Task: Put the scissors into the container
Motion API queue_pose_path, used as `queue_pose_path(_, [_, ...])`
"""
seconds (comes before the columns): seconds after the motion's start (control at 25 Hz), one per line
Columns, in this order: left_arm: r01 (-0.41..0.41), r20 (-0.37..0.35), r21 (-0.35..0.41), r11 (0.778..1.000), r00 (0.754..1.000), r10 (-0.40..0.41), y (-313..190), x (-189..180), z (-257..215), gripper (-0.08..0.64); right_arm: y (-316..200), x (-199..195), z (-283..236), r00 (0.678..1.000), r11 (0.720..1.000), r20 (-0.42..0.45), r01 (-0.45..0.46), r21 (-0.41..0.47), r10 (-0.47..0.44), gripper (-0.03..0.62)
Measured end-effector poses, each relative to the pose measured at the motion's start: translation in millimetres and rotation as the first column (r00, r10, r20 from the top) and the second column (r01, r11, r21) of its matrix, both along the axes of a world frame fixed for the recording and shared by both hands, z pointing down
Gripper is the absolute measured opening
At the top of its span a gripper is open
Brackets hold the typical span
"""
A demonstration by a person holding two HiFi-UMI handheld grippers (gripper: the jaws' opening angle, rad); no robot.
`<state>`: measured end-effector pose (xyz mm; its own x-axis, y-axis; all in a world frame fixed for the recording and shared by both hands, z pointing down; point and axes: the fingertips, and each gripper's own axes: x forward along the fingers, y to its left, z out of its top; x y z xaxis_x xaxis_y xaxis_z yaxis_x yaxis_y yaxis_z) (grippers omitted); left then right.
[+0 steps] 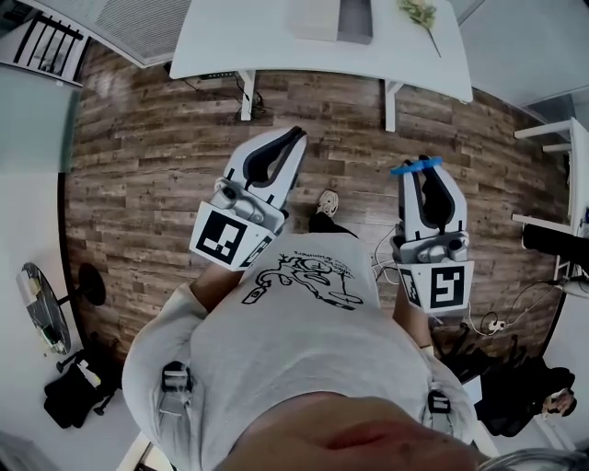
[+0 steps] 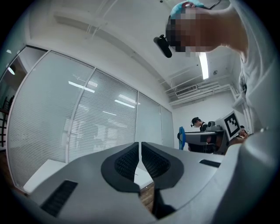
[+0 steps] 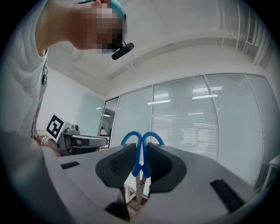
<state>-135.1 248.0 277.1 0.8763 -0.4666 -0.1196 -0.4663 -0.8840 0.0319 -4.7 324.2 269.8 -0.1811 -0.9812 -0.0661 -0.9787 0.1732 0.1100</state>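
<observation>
In the head view my right gripper [image 1: 422,173] is held level over the wooden floor, shut on a pair of blue-handled scissors [image 1: 416,166] that lies crosswise at its tips. The right gripper view shows the scissors [image 3: 132,137] pinched by their handles between the pads, loops up and metal blades hanging down. My left gripper [image 1: 293,140] floats beside it at the left, shut with nothing between its jaws; the left gripper view shows its pads [image 2: 129,159] nearly touching. A beige and grey box [image 1: 331,20] stands on the white table [image 1: 239,41] ahead.
A dried sprig [image 1: 420,16] lies on the table's right part. On the floor are cables and a plug strip [image 1: 492,324] at the right, a black bag [image 1: 78,386] at lower left, and white shelving [image 1: 557,138] at the right edge. Glass walls with blinds surround the room.
</observation>
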Motion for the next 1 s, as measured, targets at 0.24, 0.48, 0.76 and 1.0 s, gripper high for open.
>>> queue_pose_path(0.24, [0.013,0.011,0.002,1.0,1.0,-0.013,-23,35,-2,0.032,-23,37,0,1.0,1.0,0.011,0.006,0.004,-0.006,0.086])
queue_pose_path(0.48, [0.022,0.015,-0.004,1.0,1.0,-0.022,-45,67,-2,0.032,-45,69,0,1.0,1.0,0.018,0.014,-0.001,-0.014,0.086])
queue_pose_path(0.76, [0.046,0.002,-0.018,0.999,0.999,-0.046,-61,91,3,0.032,-63,92,4,0.999,0.999,0.013,0.044,-0.012,-0.044,0.086])
queue_pose_path(1.0, [0.057,0.005,-0.025,0.998,0.998,-0.057,-78,95,7,0.032,-81,97,7,0.998,0.998,0.022,0.056,-0.016,-0.056,0.086])
